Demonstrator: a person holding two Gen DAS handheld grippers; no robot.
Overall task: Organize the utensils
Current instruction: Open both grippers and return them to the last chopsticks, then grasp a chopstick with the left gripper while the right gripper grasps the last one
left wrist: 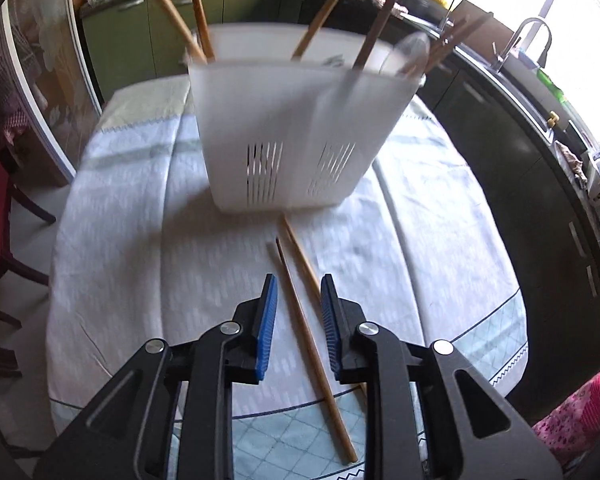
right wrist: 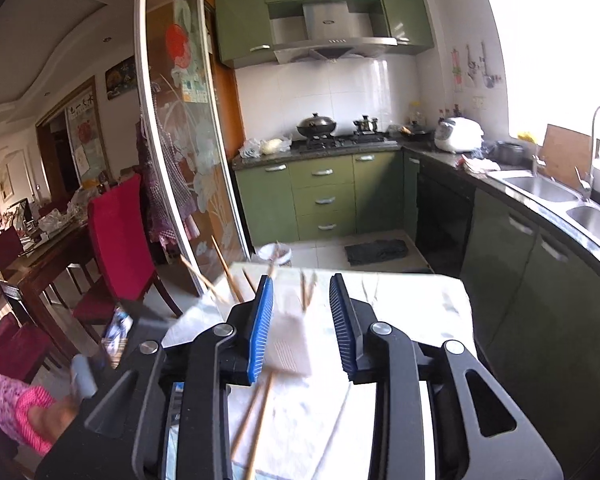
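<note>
A white slotted utensil basket (left wrist: pixel 296 132) stands on the cloth-covered table (left wrist: pixel 120 240), holding several wooden chopsticks (left wrist: pixel 168 8) and a spoon (left wrist: pixel 410 54). Two loose chopsticks (left wrist: pixel 300 304) lie on the cloth in front of it. My left gripper (left wrist: pixel 299 300) is open and empty above them, one chopstick passing between its blue pads. In the right wrist view my right gripper (right wrist: pixel 301 292) is open and empty, higher up over the table; the basket (right wrist: pixel 288 344) shows blurred between its fingers, with the loose chopsticks (right wrist: pixel 256 420) below.
A dark kitchen counter with a sink (right wrist: pixel 540 188) runs along the right. Green cabinets (right wrist: pixel 320 196) and a stove stand at the back. A glass sliding door (right wrist: pixel 180 160) and red chairs (right wrist: pixel 120 232) are to the left. The table's front edge is near.
</note>
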